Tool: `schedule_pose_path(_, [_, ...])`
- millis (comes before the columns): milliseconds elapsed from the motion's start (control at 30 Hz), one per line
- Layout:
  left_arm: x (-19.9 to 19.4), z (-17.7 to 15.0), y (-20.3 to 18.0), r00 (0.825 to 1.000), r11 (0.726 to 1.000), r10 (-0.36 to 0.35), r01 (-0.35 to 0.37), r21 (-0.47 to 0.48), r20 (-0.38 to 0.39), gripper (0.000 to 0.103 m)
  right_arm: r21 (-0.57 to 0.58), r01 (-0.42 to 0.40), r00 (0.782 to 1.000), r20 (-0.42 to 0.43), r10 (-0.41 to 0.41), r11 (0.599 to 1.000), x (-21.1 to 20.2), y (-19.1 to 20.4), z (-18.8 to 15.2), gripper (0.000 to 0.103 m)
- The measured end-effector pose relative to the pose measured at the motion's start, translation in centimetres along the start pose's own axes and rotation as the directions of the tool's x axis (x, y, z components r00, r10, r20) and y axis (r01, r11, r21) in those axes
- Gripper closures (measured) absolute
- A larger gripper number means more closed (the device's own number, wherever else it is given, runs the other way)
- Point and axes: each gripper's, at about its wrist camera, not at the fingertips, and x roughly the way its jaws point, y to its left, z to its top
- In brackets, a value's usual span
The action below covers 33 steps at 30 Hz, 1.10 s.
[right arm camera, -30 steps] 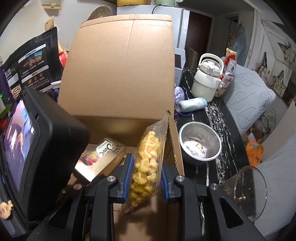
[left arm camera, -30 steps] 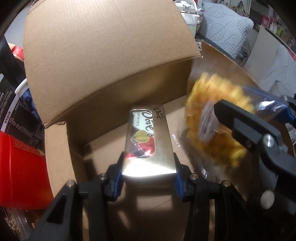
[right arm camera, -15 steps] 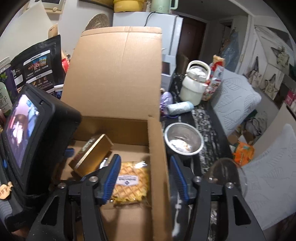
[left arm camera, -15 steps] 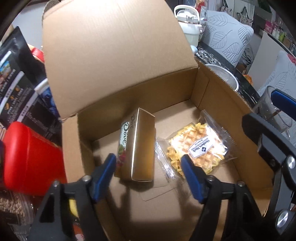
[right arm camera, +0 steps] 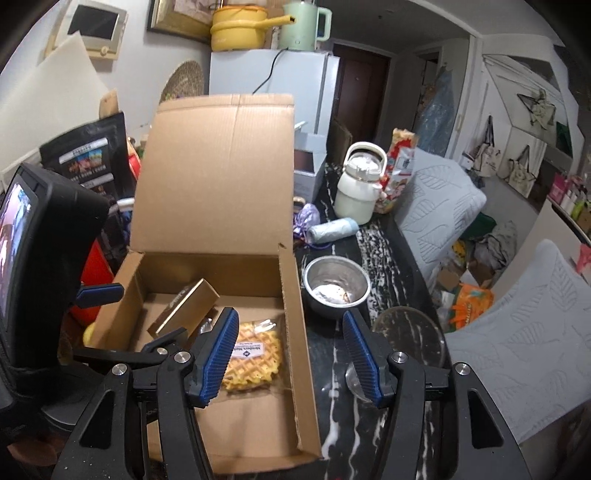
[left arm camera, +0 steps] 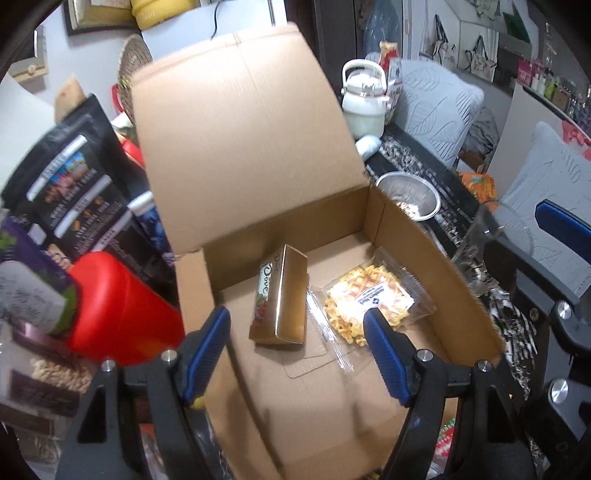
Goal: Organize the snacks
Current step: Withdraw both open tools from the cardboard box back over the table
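A white refrigerator (right arm camera: 273, 88) stands at upper centre against a pale wall (right arm camera: 33, 96). A dark door (right arm camera: 360, 88) sits to its right. A black marbled counter (right arm camera: 380, 258) runs through the centre. Grey leaf-patterned cushions (right arm camera: 436, 206) occupy the right.

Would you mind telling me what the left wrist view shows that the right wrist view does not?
Only the left wrist view shows the Dove lettering on the gold chocolate box and the red container beside the cardboard box. Only the right wrist view shows the yellow pot and green kettle on the fridge. Both show the waffle packet in the box, the steel bowl, and both claws open: left claw, right claw.
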Motion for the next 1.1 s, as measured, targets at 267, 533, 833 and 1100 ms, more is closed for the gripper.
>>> schedule_pose_path(267, [-7.2,-1.0,0.9,0.994,1.000,-0.005,0.005,-0.002,0.113,0.029,0.011,0.015,0.996,0.083,-0.016,1.000,-6.2,0.3,0.4,0.043])
schedule_pose_path(533, [-13.3,-2.4,1.6,0.980,1.000,-0.013,0.015,-0.008,0.200,0.029,0.031,0.031,0.987,0.159,-0.036,0.999,-12.1,0.7,0.3,0.034])
schedule_pose_path(833, [-18.4,-5.2,2.4,0.964,0.999,-0.030,0.033,-0.009,0.264,0.028,0.070,0.064,0.975,0.210,-0.078,0.995,-17.7,1.0,-1.3,0.025])
schedule_pose_path(1100, [-21.7,-8.7,2.2,0.949,0.999,-0.046,0.042,0.019,0.311,0.022,0.115,0.086,0.971,0.213,-0.109,0.990,-21.1,0.9,-4.5,0.021])
